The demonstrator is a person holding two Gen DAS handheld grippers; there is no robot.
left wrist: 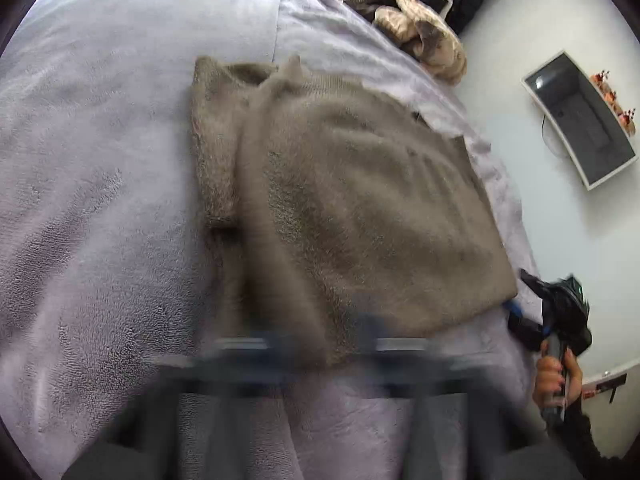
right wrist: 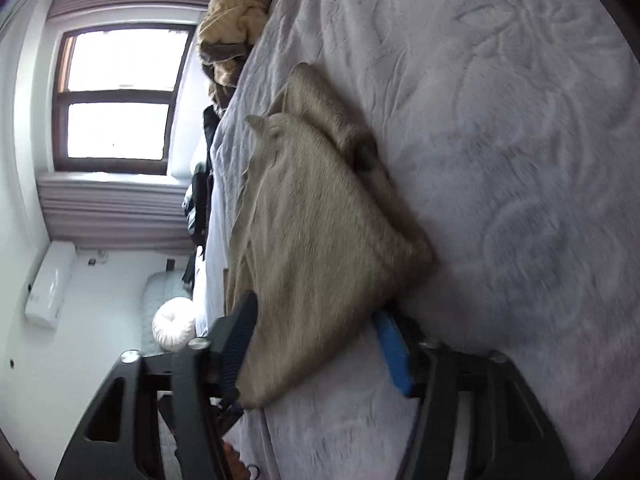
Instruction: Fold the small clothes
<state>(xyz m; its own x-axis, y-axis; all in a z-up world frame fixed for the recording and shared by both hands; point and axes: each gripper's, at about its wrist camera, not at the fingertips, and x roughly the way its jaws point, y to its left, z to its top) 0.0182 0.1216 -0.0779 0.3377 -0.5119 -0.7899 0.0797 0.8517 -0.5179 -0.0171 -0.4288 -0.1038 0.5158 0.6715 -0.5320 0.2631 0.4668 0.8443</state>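
Lavender fleece bedding (left wrist: 100,160) is carrying a taupe knit garment (left wrist: 360,200), lying partly folded at centre. Nearest, at six o'clock, the left gripper (left wrist: 320,344) is pinching its hem; the right gripper (right wrist: 316,344) is clamping the five o'clock corner. Uneven pulling could be dragging the fold askew. Clothes pile (left wrist: 416,28) is waiting at one o'clock.

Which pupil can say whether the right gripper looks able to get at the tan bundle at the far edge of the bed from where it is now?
Probably not at once. The right gripper has the grey sweater between its fingers, and the tan bundle lies well beyond it on the blanket.
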